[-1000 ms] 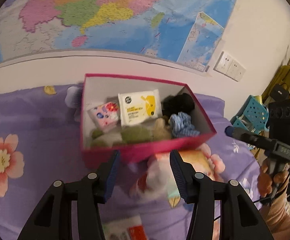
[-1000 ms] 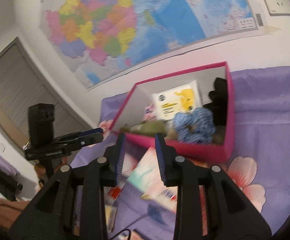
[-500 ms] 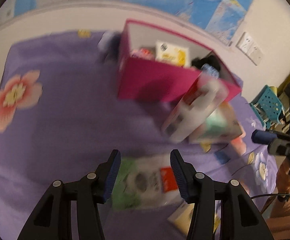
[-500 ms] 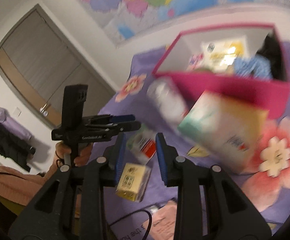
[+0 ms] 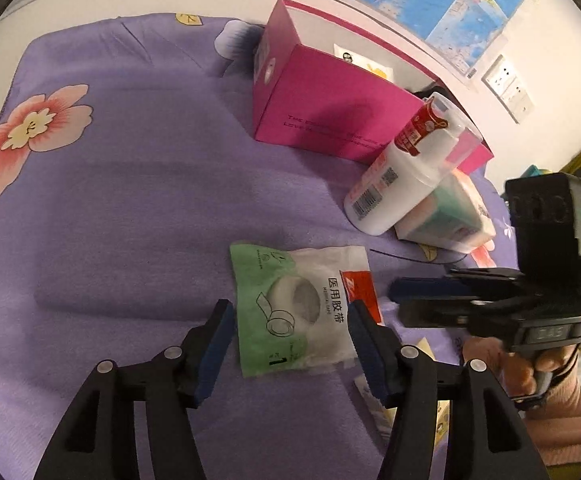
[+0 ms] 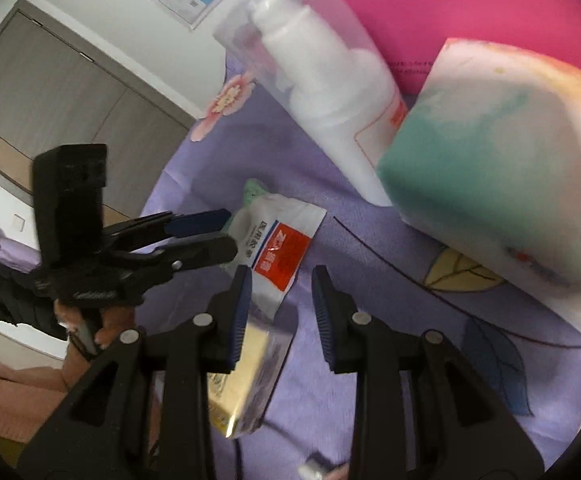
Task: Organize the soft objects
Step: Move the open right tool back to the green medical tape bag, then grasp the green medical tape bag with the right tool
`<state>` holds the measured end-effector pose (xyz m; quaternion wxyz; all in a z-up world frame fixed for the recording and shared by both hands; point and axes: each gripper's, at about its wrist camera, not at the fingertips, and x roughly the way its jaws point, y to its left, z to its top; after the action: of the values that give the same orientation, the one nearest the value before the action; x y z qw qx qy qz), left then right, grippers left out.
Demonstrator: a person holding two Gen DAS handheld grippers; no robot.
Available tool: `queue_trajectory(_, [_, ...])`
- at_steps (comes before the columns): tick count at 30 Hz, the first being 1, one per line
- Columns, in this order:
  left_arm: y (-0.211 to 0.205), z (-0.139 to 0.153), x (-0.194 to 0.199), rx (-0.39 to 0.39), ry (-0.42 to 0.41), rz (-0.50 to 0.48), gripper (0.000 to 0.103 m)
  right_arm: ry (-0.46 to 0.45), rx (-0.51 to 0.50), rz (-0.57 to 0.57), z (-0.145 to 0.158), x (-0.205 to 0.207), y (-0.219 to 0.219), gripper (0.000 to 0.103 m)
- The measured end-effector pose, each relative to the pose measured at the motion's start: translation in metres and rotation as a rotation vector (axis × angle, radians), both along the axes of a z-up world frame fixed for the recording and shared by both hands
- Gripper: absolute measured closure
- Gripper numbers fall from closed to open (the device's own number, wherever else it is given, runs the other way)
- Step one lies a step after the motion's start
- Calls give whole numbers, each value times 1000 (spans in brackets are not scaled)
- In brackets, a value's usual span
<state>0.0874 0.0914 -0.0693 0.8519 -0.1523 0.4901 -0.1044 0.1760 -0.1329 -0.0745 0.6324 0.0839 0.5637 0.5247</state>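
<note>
The left gripper (image 5: 290, 336) points down at the purple flowered bedspread (image 5: 130, 200), its jaws opening, with the medical tape packet (image 5: 302, 308) lying flat between the blue pads but not pressed by them. The right gripper (image 6: 278, 304) has its jaws a little apart with nothing between them; whether its near pad touches the yellow packet (image 6: 246, 380) under it cannot be told, since that packet is blurred and partly covered by the finger. The tape packet is a soft clear pouch with a green printed half, a white roll showing through, and a red label at one corner; its print is too small to read fully. From the right wrist view it lies just ahead and left of the right gripper. Ahead of the left gripper, well beyond the packet, stands the pink box (image 5: 330, 108), its contents mostly hidden by the wall. Ahead and right lie a white bottle (image 5: 398, 176) and a tissue pack (image 5: 450, 216), touching, both blurred up close
</note>
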Motion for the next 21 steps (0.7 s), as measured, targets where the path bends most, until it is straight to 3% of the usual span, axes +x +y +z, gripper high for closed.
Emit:
queue_trajectory(5, [2, 1, 0, -42, -5, -14, 43, -50, -24, -13, 2, -3, 12, 68])
queue_trajectory(13, [2, 0, -3, -80, -16, -24, 43, -42, -10, -28, 3, -6, 15, 64])
queue_trajectory(17, [1, -1, -4, -75, -22, -27, 45, -44, 6, -34, 4, -8, 14, 85])
queue_trajectory(21, [2, -1, -3, -84, -22, -26, 47, -21, 23, -36, 4, -6, 13, 86])
